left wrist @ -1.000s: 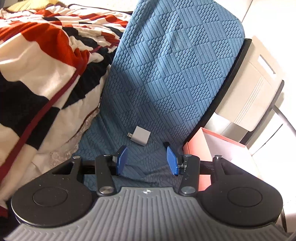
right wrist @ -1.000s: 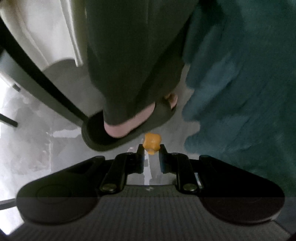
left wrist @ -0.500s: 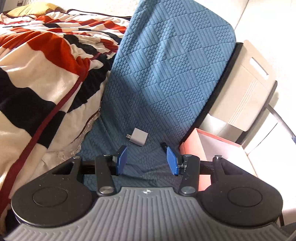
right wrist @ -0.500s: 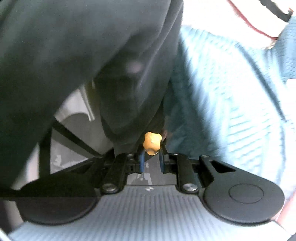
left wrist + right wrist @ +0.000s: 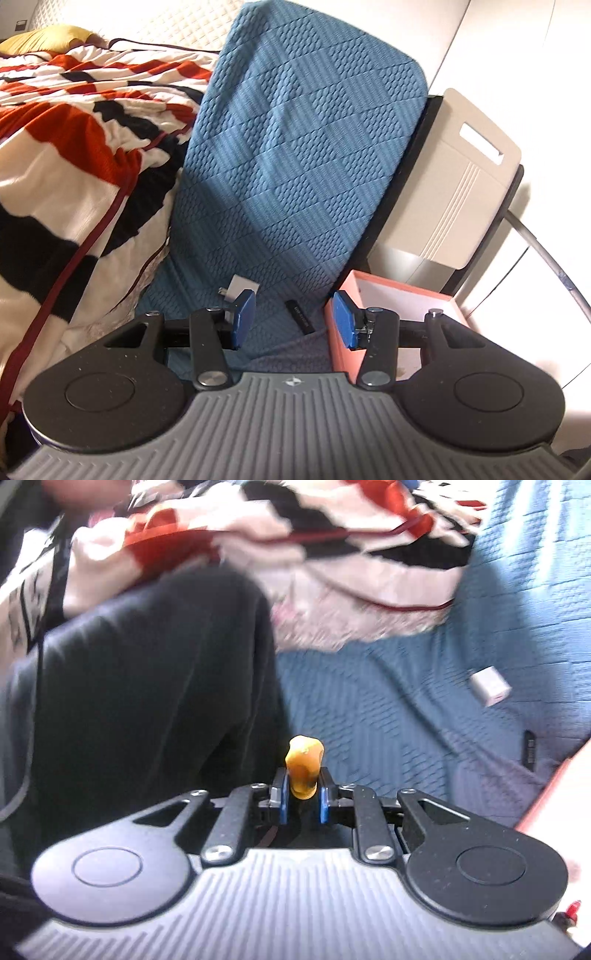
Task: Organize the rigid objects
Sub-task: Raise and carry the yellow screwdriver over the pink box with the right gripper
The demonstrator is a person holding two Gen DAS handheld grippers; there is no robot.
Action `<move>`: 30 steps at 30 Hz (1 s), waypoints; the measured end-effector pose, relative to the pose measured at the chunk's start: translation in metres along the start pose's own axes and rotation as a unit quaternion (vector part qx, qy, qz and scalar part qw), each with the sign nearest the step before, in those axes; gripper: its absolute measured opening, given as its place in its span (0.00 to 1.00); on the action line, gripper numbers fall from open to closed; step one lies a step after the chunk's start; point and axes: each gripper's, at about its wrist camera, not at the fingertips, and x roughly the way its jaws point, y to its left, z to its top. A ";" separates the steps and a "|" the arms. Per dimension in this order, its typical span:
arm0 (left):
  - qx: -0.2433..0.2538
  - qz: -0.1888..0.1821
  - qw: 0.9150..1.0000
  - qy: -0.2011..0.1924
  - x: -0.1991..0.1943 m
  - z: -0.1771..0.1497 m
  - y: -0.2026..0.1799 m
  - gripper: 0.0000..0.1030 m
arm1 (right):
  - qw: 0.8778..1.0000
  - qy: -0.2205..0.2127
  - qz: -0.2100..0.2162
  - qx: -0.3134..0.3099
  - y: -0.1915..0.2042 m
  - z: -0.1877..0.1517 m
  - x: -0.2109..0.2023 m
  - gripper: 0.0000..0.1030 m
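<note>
Orange object (image 5: 303, 770), small, rounded and glossy, sits clamped between the blue pads of the right gripper (image 5: 303, 798), its knobby top poking above the fingertips. Behind it is a person's dark trouser leg (image 5: 155, 701). The left gripper (image 5: 291, 319) has its jaws apart with nothing between them, above a blue textured cover (image 5: 295, 147). A white charger plug (image 5: 240, 288) and a thin black stick (image 5: 299, 316) lie on that cover, beside a pink open box (image 5: 399, 295). A striped blanket (image 5: 74, 147) lies to the left.
</note>
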 end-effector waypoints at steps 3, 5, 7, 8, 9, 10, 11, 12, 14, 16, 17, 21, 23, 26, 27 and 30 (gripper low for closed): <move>0.003 -0.005 1.000 -0.004 -0.003 0.007 -0.009 0.51 | 1.000 -0.017 -0.010 0.024 -0.007 0.008 -0.021 0.19; 0.006 -0.008 1.000 -0.005 -0.005 0.011 -0.014 0.51 | 0.999 -0.031 -0.017 0.037 -0.014 0.011 -0.033 0.19; 0.011 -0.012 1.000 -0.007 -0.006 0.015 -0.020 0.51 | 0.998 -0.045 -0.023 0.049 -0.017 0.017 -0.045 0.19; 0.012 -0.013 1.000 -0.008 -0.005 0.017 -0.022 0.51 | 0.997 -0.051 -0.025 0.054 -0.022 0.020 -0.050 0.19; 0.012 -0.014 1.000 -0.009 -0.005 0.019 -0.025 0.51 | 0.996 -0.057 -0.029 0.057 -0.025 0.024 -0.054 0.19; 0.012 -0.015 1.000 -0.009 -0.005 0.021 -0.027 0.51 | 0.996 -0.061 -0.033 0.059 -0.030 0.028 -0.056 0.19; 0.012 -0.018 1.000 -0.010 -0.006 0.022 -0.029 0.51 | 0.995 -0.066 -0.040 0.062 -0.034 0.031 -0.060 0.19; 0.013 -0.020 1.000 -0.012 -0.006 0.024 -0.032 0.51 | 0.994 -0.070 -0.048 0.064 -0.039 0.034 -0.062 0.19; 0.017 -0.021 1.000 -0.014 -0.007 0.027 -0.037 0.51 | 0.992 -0.081 -0.064 0.071 -0.051 0.039 -0.071 0.19; 0.012 -0.024 1.000 -0.013 -0.005 0.030 -0.038 0.51 | 0.989 -0.091 -0.083 0.082 -0.063 0.042 -0.079 0.19; 0.007 -0.027 1.000 -0.013 -0.004 0.031 -0.038 0.51 | 0.987 -0.095 -0.092 0.089 -0.070 0.043 -0.083 0.19; 0.005 -0.032 0.999 -0.012 0.001 0.036 -0.042 0.51 | 0.979 -0.113 -0.137 0.105 -0.093 0.044 -0.096 0.19; 0.009 -0.036 0.999 -0.013 0.003 0.037 -0.046 0.51 | 0.971 -0.120 -0.169 0.121 -0.104 0.043 -0.103 0.19; 0.016 -0.042 0.999 -0.007 0.009 0.036 -0.054 0.51 | 0.960 -0.129 -0.204 0.142 -0.120 0.038 -0.112 0.19; 0.019 -0.043 0.999 -0.005 0.012 0.035 -0.058 0.51 | 0.956 -0.128 -0.215 0.150 -0.125 0.036 -0.113 0.19; 0.028 -0.047 0.998 0.006 0.021 0.031 -0.066 0.51 | 0.945 -0.124 -0.242 0.183 -0.140 0.027 -0.119 0.19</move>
